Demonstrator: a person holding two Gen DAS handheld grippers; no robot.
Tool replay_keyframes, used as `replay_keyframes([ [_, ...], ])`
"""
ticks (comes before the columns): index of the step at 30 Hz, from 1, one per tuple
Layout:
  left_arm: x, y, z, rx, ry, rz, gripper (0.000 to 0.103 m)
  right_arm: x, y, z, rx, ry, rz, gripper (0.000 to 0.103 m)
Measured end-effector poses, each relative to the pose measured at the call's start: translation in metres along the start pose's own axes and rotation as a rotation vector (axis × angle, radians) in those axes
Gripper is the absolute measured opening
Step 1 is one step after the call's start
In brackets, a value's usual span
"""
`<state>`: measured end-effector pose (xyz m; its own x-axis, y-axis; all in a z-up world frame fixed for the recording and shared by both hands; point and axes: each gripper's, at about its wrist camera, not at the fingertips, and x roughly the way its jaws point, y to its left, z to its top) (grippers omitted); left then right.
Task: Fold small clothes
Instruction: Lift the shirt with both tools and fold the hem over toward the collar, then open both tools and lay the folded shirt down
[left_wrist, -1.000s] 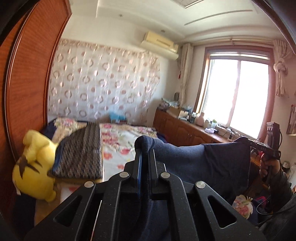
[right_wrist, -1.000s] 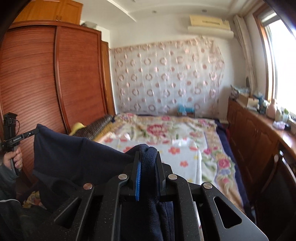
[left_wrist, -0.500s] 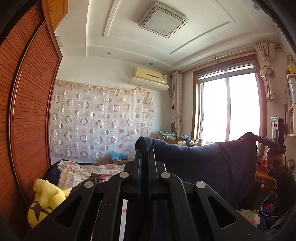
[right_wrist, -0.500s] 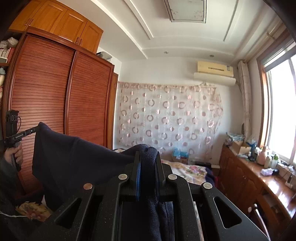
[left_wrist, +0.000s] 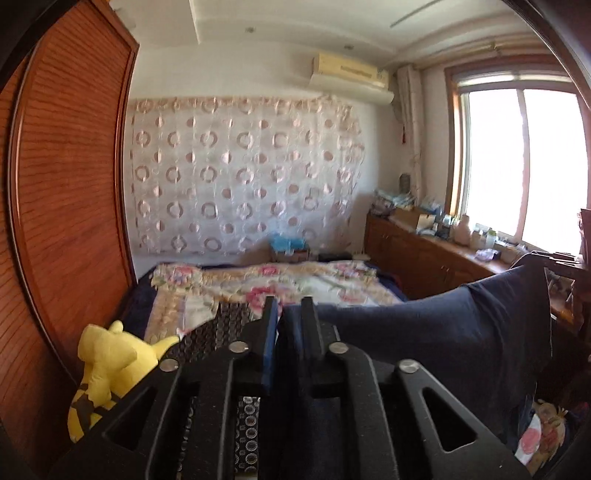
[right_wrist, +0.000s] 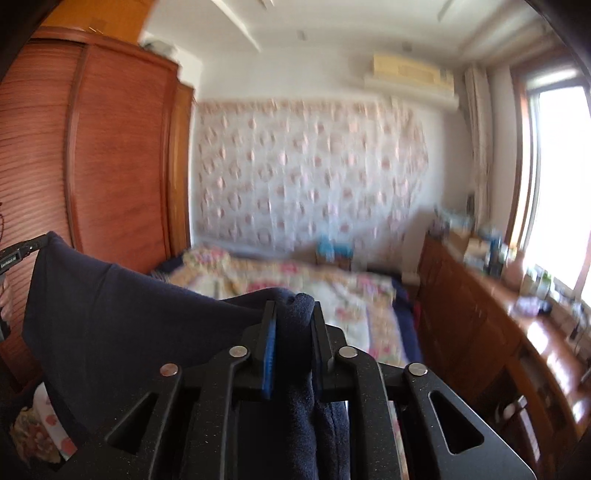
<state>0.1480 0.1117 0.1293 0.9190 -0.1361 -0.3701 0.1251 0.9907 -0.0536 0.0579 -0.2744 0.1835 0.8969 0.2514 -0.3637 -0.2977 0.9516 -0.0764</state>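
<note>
Above the bed, the dark blue cloth hangs stretched between the left tongs and right tongs, both pinched tight on its corners. If 1 corner slips out, the cloth could drop crumpled onto the bed.
</note>
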Motion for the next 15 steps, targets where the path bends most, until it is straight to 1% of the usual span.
replay_keyframes([
  [1, 0.018, 0.003, -0.011, -0.001, 0.048, 0.007, 0.029, 0.024, -0.002, -0.006, 0.013, 0.057, -0.022, 0.031],
  [2, 0.033, 0.006, -0.021, -0.008, 0.094, 0.013, 0.031, 0.051, -0.004, -0.015, 0.027, 0.112, -0.048, 0.031],
  [3, 0.045, 0.009, -0.035, -0.019, 0.133, -0.003, 0.035, 0.074, -0.005, -0.026, 0.034, 0.16, -0.067, 0.031],
  [4, 0.05, 0.01, -0.046, -0.031, 0.161, -0.019, 0.041, 0.09, -0.006, -0.036, 0.042, 0.2, -0.073, 0.031],
  [5, 0.052, 0.011, -0.057, -0.038, 0.182, -0.026, 0.045, 0.105, -0.007, -0.048, 0.056, 0.242, -0.081, 0.031],
  [7, 0.053, 0.007, -0.074, -0.032, 0.218, -0.037, 0.069, 0.115, -0.007, -0.067, 0.085, 0.275, -0.078, 0.031],
  [9, 0.052, 0.004, -0.092, -0.025, 0.261, -0.048, 0.078, 0.117, -0.002, -0.081, 0.095, 0.296, -0.043, 0.032],
  [12, 0.038, -0.007, -0.108, -0.009, 0.28, -0.049, 0.078, 0.11, 0.001, -0.096, 0.082, 0.307, -0.039, 0.032],
  [15, 0.025, -0.011, -0.13, -0.027, 0.314, -0.059, 0.078, 0.105, -0.012, -0.108, 0.089, 0.318, -0.027, 0.032],
])
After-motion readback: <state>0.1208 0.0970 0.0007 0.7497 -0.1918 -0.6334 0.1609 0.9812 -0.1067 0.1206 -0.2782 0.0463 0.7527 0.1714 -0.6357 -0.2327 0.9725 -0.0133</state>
